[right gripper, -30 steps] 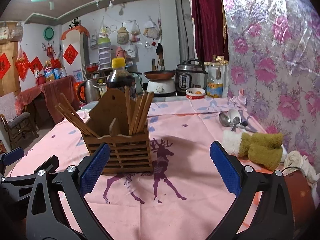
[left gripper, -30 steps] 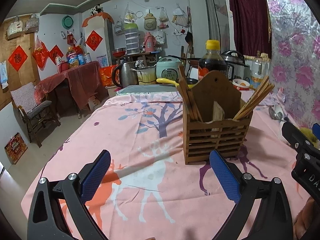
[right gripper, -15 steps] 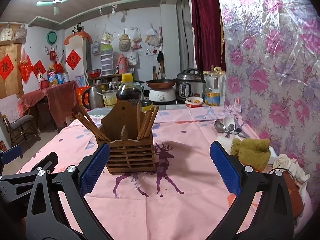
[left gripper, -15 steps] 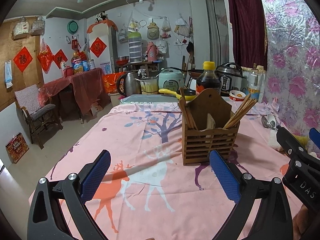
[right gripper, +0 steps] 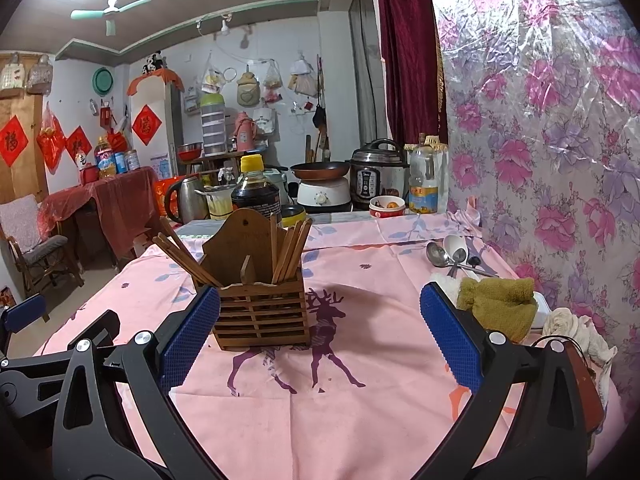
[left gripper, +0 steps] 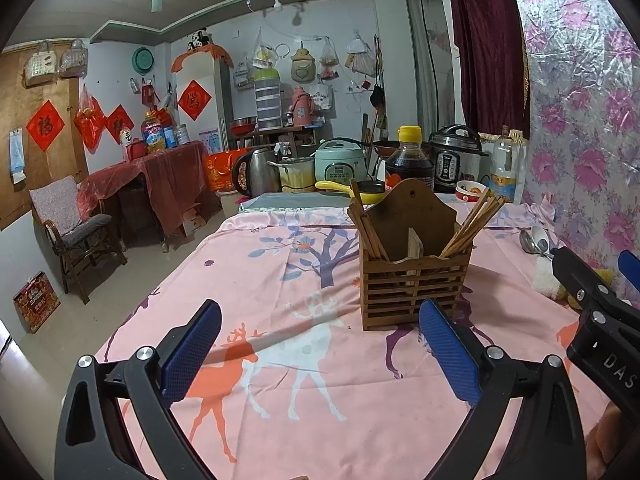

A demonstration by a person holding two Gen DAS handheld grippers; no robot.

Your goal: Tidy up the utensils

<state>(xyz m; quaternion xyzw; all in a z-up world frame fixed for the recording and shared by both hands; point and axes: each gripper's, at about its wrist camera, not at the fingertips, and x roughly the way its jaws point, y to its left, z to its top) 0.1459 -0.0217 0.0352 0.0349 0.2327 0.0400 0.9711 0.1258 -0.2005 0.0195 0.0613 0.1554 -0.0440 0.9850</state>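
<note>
A wooden slatted utensil holder (left gripper: 414, 276) stands upright on the pink tablecloth, with chopsticks (left gripper: 472, 222) leaning in both its compartments. It also shows in the right wrist view (right gripper: 260, 304) with chopsticks (right gripper: 290, 248). Several spoons (right gripper: 450, 254) lie on the table by the flowered wall, also visible in the left wrist view (left gripper: 534, 240). My left gripper (left gripper: 320, 354) is open and empty, short of the holder. My right gripper (right gripper: 320, 338) is open and empty, to the right of the holder.
A dark sauce bottle (left gripper: 409, 160) stands behind the holder. Olive and white cloths (right gripper: 498, 300) lie at the right by the wall. Cookers, a kettle (left gripper: 256, 178) and an oil bottle (right gripper: 423, 184) crowd the far end. The table edge (left gripper: 132, 320) drops off at left.
Both grippers have pulled back from the holder, which now looks smaller and farther away. Both stay open and empty.
</note>
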